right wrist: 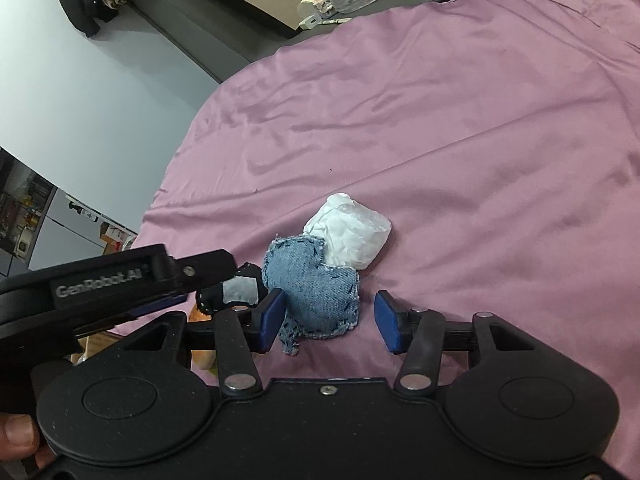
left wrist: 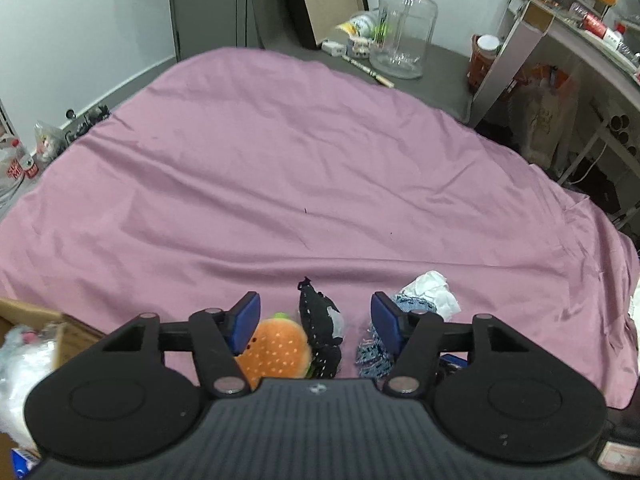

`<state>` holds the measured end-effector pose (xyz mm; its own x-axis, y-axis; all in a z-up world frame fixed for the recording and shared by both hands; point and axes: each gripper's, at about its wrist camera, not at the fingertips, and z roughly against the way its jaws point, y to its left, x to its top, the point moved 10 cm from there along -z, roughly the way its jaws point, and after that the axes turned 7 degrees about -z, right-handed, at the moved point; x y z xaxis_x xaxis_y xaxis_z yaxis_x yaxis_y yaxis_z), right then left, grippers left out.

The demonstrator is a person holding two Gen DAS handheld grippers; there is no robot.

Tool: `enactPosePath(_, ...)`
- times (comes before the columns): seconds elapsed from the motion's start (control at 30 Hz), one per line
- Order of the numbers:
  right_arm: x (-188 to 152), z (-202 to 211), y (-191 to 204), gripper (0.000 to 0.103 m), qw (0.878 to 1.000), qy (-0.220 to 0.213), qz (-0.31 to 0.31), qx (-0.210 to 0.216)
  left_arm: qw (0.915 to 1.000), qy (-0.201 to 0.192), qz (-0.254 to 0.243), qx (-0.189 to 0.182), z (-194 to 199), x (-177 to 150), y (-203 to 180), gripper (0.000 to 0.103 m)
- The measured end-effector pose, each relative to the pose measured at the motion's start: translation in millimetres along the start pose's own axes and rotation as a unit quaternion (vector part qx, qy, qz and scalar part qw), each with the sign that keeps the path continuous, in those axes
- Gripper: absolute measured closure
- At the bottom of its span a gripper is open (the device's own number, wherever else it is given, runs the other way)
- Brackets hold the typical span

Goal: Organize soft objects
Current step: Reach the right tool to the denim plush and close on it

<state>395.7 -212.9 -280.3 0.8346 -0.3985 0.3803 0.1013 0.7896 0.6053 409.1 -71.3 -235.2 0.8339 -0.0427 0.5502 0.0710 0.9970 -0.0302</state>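
here, a mauve cloth [left wrist: 280,168] covers the bench, and a small cluster of soft things lies on it near the front edge. the left hand-held gripper [left wrist: 316,320] is released, its blue pads [left wrist: 244,320] standing apart over the cluster with nothing pressed between them: an orange burger plush [left wrist: 276,354] sits just beside the left pad, and a black dotted fabric piece [left wrist: 320,332] stands in the gap beside the plush, touching neither pad as far as can be told. to the right of it lies a blue denim heart pillow [right wrist: 316,292], and just beyond that a crumpled white wad [right wrist: 352,232] touches the denim. in the right wrist view the right hand-held gripper [right wrist: 326,320] is also released, its pads either side of the lower part of the denim heart; the left pad seems to be right at the denim's edge, the right pad clearly apart from it, so nothing is clenched. the left hand-held gripper's arm shows at the left edge of that view, over the black piece. a thumb [right wrist: 18,432] shows at the bottom left corner. at the left of the left wrist view stands a cardboard box [left wrist: 24,316] with pale soft things inside. at the far end of the bench, past the cloth, stands a large clear jar [left wrist: 404,32] amid small clutter.
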Motion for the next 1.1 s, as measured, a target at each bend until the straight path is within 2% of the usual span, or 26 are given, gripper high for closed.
enactPosePath(0.07, 1, -2, 0, 0.053, 1.0, -0.001, 0.004, 0.002, 0.9999, 0.009, 0.005, -0.003, -7, -1, -1, 0.047)
enactPosePath(0.2, 2, -4, 0, 0.056, 1.0, -0.002, 0.007, 0.004, 0.9997, 0.023, 0.008, -0.006, -19, -4, -2, 0.062)
enactPosePath(0.27, 2, -5, -1, 0.062, 1.0, -0.006, 0.006, 0.004, 0.9993, 0.03, 0.017, -0.011, -24, -6, -2, 0.07)
enactPosePath(0.33, 2, -7, 0, 0.074, 1.0, -0.005, 0.008, 0.003, 0.999, 0.034, 0.022, -0.019, -28, -7, -3, 0.08)
enactPosePath(0.4, 0, -7, 3, 0.081, 1.0, -0.003, 0.011, 0.006, 0.9985, 0.042, 0.021, -0.027, -32, -9, -4, 0.086)
enactPosePath(0.53, -4, 2, 5, 0.083, 1.0, -0.002, 0.018, 0.002, 0.9981, 0.042, 0.029, -0.036, -26, -12, -5, 0.089)
enactPosePath(0.8, -20, 30, 11, 0.084, 0.999, -0.012, 0.034, -0.006, 0.9981, 0.012, 0.04, -0.046, 18, -14, 1, 0.089)
enactPosePath(1.1, -31, 65, 47, 0.083, 0.997, -0.04, 0.061, -0.003, 0.996, -0.018, 0.068, -0.055, 77, -31, 23, 0.088)
